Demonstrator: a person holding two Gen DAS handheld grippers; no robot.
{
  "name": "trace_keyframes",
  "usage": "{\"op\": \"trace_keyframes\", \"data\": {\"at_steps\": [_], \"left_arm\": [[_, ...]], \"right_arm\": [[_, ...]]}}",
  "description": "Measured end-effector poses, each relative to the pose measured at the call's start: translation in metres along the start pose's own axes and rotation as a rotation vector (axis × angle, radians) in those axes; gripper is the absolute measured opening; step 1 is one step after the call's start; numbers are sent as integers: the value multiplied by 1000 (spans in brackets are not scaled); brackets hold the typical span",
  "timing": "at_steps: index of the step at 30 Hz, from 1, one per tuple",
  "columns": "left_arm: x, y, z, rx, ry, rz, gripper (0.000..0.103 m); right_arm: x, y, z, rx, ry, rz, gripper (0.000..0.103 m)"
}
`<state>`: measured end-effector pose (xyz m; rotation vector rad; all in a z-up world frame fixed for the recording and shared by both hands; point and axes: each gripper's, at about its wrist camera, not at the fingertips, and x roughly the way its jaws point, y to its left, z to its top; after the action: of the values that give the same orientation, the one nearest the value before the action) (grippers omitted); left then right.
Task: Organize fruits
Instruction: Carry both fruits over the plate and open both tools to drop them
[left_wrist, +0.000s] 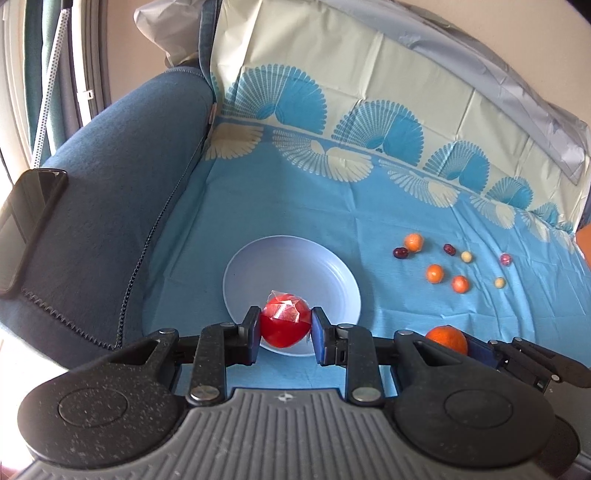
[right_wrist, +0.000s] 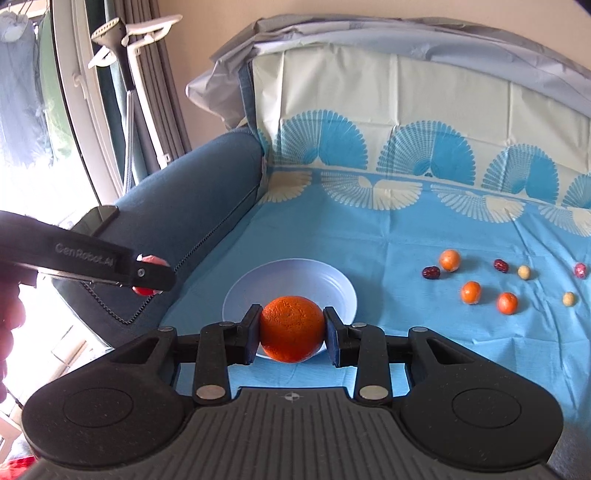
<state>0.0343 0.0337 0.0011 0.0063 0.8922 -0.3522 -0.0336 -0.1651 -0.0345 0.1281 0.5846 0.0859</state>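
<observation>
My left gripper (left_wrist: 284, 332) is shut on a red fruit in clear wrap (left_wrist: 284, 324), held over the near rim of a pale blue plate (left_wrist: 295, 266). My right gripper (right_wrist: 292, 334) is shut on a large orange (right_wrist: 291, 329), also above the near edge of the plate (right_wrist: 306, 277). In the left wrist view the orange (left_wrist: 447, 339) and the right gripper show at the lower right. In the right wrist view the left gripper (right_wrist: 151, 275) shows at the left with a bit of the red fruit (right_wrist: 144, 291) visible.
Several small fruits lie on the blue cloth right of the plate: small oranges (left_wrist: 434, 273), dark red dates (left_wrist: 400, 252) and pale round ones (left_wrist: 466, 256). A blue sofa arm (left_wrist: 122, 192) with a phone (left_wrist: 33, 221) rises at the left. The sofa back stands behind.
</observation>
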Motion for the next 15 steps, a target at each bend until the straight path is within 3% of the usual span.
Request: {"op": "trace_keyframes", "data": {"at_steps": [15], "left_arm": [[150, 15, 24, 69, 203, 66, 31]], "right_arm": [[137, -17, -2, -82, 176, -64, 37]]}}
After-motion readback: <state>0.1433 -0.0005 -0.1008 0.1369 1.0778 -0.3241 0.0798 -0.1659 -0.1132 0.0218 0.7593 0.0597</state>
